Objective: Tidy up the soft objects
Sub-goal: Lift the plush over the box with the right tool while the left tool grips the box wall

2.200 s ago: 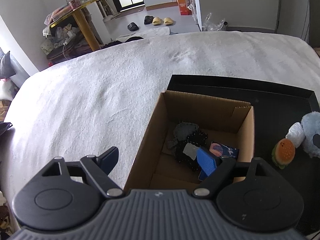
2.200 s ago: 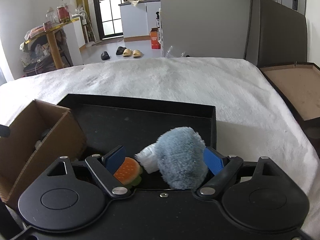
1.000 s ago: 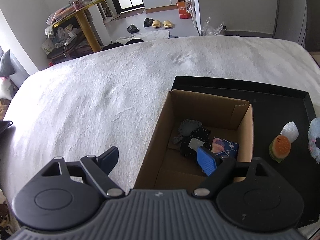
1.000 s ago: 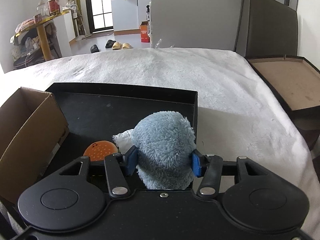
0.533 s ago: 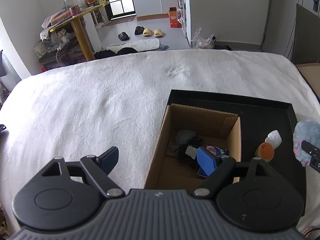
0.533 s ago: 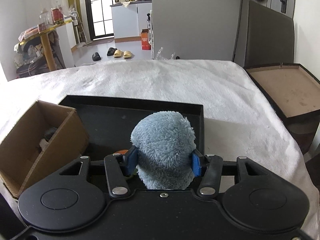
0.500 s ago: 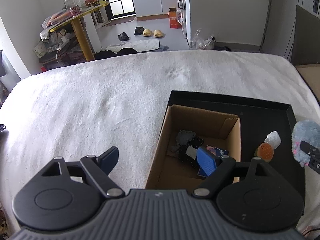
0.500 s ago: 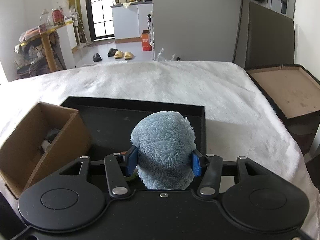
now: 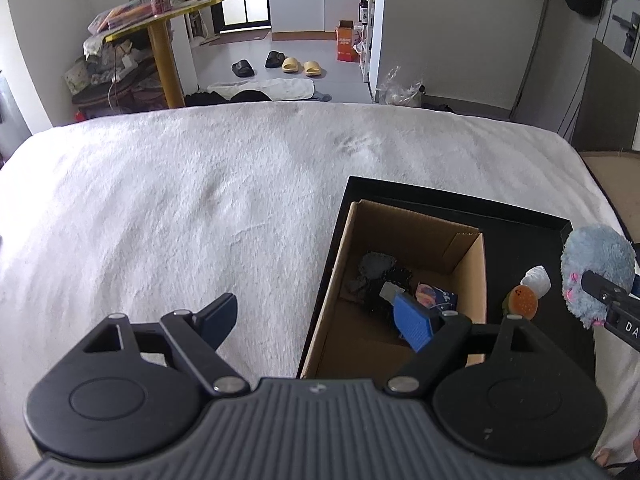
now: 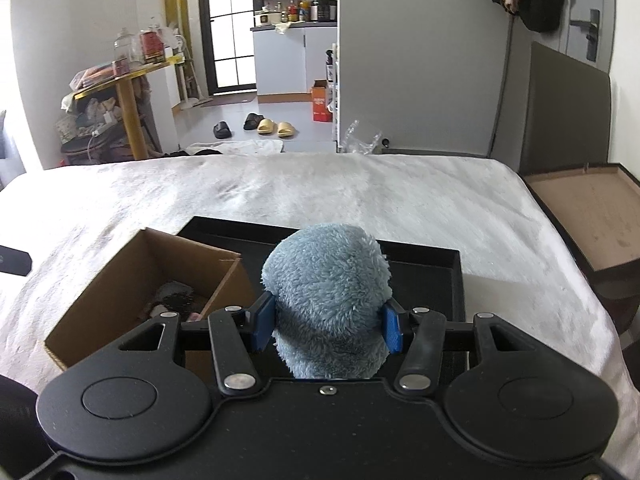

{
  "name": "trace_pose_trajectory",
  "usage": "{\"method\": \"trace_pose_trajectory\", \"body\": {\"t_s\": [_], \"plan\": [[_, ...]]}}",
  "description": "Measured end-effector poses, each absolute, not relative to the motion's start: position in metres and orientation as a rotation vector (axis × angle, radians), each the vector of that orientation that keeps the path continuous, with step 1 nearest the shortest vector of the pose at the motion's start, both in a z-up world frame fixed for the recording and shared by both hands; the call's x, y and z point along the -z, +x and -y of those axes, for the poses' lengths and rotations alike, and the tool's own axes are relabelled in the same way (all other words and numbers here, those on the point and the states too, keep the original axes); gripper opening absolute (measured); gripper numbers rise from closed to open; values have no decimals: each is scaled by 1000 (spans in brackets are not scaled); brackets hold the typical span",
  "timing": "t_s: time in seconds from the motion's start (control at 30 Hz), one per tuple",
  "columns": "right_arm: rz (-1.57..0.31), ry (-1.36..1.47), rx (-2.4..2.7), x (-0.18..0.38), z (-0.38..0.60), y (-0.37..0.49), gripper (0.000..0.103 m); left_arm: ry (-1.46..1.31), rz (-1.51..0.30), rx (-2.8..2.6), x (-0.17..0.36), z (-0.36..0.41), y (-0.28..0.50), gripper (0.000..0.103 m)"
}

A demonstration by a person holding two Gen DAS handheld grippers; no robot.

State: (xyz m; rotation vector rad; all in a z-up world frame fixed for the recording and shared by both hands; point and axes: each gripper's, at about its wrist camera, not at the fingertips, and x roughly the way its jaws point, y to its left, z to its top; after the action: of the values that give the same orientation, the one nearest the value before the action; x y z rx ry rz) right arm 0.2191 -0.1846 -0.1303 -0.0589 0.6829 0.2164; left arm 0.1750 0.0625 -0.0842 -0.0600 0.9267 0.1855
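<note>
Because the blue plush toy [image 10: 326, 288] is all fluff and stuffing, it looks light and yielding, the sort of thing that squashes under pressure and springs back, with nothing in it to break. The right gripper [image 10: 326, 330] has its jaws closed in on the toy's lower body, one blue pad pressed into each flank, and the pile bulges out above them; I'd say that middle girth is the sensible place to hold it, since the fur gives the pads something to sink into and it seems unlikely to slip. The toy hangs in the air just right of the cardboard box [image 9: 400, 280], above the black tray [image 9: 520, 222] that the box stands in. Right of the box, on the tray floor, sit a small burger-shaped toy [image 9: 521, 300] and a white lump [image 9: 536, 276] touching or nearly touching it; what the lump is I cannot tell. Inside the box lie some dark bits and a printed packet [image 9: 436, 294], too small to name. The left gripper [image 9: 316, 322] waits near the box's near left corner with its jaws spread wide and nothing between them. Box and tray rest on a white fleecy bed [image 9: 200, 208].
</note>
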Motion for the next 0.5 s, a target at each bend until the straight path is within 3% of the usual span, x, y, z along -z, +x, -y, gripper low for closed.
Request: {"method": "trace_pose_trajectory", "body": {"t_s": [0.5], "plan": [[-681, -100, -260, 120, 128, 205, 51, -147, -930, -131, 116, -89, 171, 81]]}}
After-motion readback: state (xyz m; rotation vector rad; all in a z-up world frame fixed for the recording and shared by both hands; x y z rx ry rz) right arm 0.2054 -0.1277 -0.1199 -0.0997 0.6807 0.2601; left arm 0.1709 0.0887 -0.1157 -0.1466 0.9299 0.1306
